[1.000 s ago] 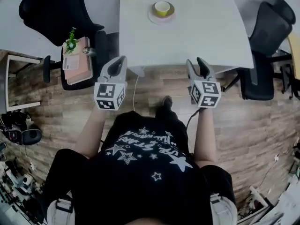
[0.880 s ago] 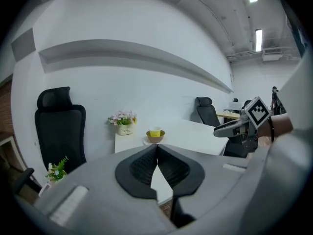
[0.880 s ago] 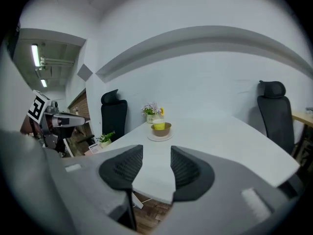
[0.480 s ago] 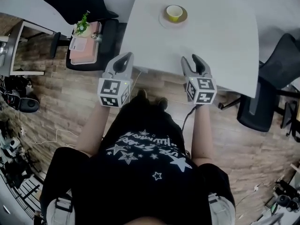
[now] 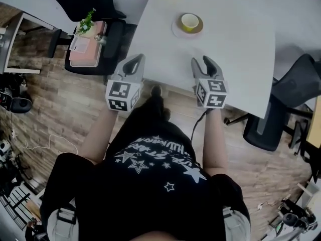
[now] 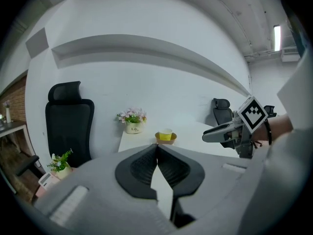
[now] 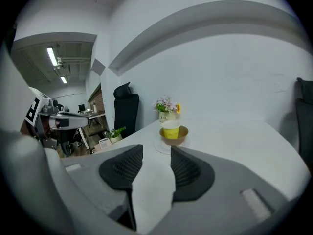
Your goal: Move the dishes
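"Two grippers up, and is anything in them?"

"Nothing. My left gripper (image 6: pixel 156 148) has its jaws pressed together at the tips with nothing between them. My right gripper (image 7: pixel 151 155) has its jaws spread, and only bare worktop (image 5: pixel 235 44) shows through the gap. Both hang over the near edge of the worktop."

"Where are the dishes?"

"One stack sits towards the far side: a yellow cup (image 7: pixel 170 129) in a brown bowl (image 7: pixel 174 138), and the bowl on a white saucer (image 7: pixel 158 147). A small flower pot (image 7: pixel 167 115) stands near it, further back. The stack is well apart from both grippers."

"Which step is this, then?"

"I'd call it the reach. None of the dishes is lifted or touched yet. The stack lies almost straight ahead of my right gripper, which is already spread, so the next move is probably to carry it forward across the worktop and close on the bowl's rim or the cup. My left gripper would have to open before it could help. The three pieces look loose on one another, so taking hold of one could tip the cup or leave the saucer behind."
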Demonstrator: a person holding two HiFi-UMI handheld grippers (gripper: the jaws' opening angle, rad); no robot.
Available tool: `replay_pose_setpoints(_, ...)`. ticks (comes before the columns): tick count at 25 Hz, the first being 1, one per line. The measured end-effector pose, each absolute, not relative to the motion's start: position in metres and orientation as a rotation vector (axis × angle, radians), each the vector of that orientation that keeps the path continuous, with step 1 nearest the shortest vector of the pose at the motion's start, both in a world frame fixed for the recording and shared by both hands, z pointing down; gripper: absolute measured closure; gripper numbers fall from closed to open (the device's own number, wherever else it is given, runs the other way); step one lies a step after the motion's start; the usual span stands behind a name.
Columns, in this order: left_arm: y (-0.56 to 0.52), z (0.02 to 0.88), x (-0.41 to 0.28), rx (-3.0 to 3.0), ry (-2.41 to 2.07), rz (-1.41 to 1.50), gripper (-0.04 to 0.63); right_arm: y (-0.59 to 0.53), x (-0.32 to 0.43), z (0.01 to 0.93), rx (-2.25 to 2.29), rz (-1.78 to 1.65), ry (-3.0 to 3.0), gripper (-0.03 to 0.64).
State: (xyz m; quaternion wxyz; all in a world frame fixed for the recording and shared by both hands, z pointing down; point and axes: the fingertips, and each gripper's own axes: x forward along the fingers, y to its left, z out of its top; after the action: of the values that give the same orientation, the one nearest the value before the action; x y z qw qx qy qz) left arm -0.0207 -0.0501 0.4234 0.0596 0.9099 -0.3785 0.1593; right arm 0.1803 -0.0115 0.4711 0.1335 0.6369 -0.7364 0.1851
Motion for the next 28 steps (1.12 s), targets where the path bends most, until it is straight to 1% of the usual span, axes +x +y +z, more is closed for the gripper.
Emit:
replay_pose_setpoints(1,-0.057,0.425,-0.019,2.755,-1.141,0.485,0.584,-0.020,0.182,0.471,1.844,0.540,-2.133,0.433)
replay_pose_setpoints(3,-0.073,0.427,-0.015,2.752,-1.135,0.485,0.584,-0.038,0.186,0.471,1.838,0.549,-2.127,0.388)
replay_pose_setpoints(6,-0.099,0.427,-0.008,2.757,-1.131,0.475,0.584,-0.064,0.190,0.471,1.829,0.556,-2.104,0.388)
replay_pose_setpoints(10,-0.138,0.425,0.006,2.771,-1.110,0.444,0.584,-0.101,0.199,0.471,1.809,0.557,-2.069,0.351)
replay_pose_setpoints(13,-0.161,0.426,0.015,2.771,-1.096,0.431,0.584,-0.126,0.205,0.474,1.791,0.577,-2.045,0.342)
replay_pose_setpoints(14,-0.167,0.427,0.017,2.769,-1.093,0.430,0.584,-0.133,0.206,0.476,1.783,0.585,-2.037,0.317)
replay_pose_setpoints(15,-0.173,0.427,0.018,2.764,-1.090,0.430,0.584,-0.139,0.207,0.477,1.775,0.595,-2.030,0.316)
replay_pose_setpoints(17,-0.184,0.429,0.019,2.751,-1.085,0.429,0.584,-0.151,0.206,0.482,1.755,0.617,-2.013,0.290)
replay_pose_setpoints(20,-0.198,0.434,0.018,2.738,-1.081,0.430,0.584,-0.167,0.202,0.491,1.709,0.630,-1.978,0.287)
replay_pose_setpoints(21,-0.202,0.435,0.017,2.735,-1.081,0.430,0.584,-0.170,0.201,0.495,1.693,0.634,-1.964,0.268)
replay_pose_setpoints(23,-0.209,0.437,0.016,2.727,-1.081,0.428,0.584,-0.176,0.200,0.503,1.662,0.642,-1.935,0.262)
replay_pose_setpoints(24,-0.212,0.438,0.016,2.723,-1.079,0.428,0.584,-0.179,0.199,0.506,1.646,0.644,-1.922,0.249)
replay_pose_setpoints(28,-0.221,0.442,0.016,2.721,-1.070,0.434,0.584,-0.188,0.200,0.514,1.601,0.647,-1.872,0.247)
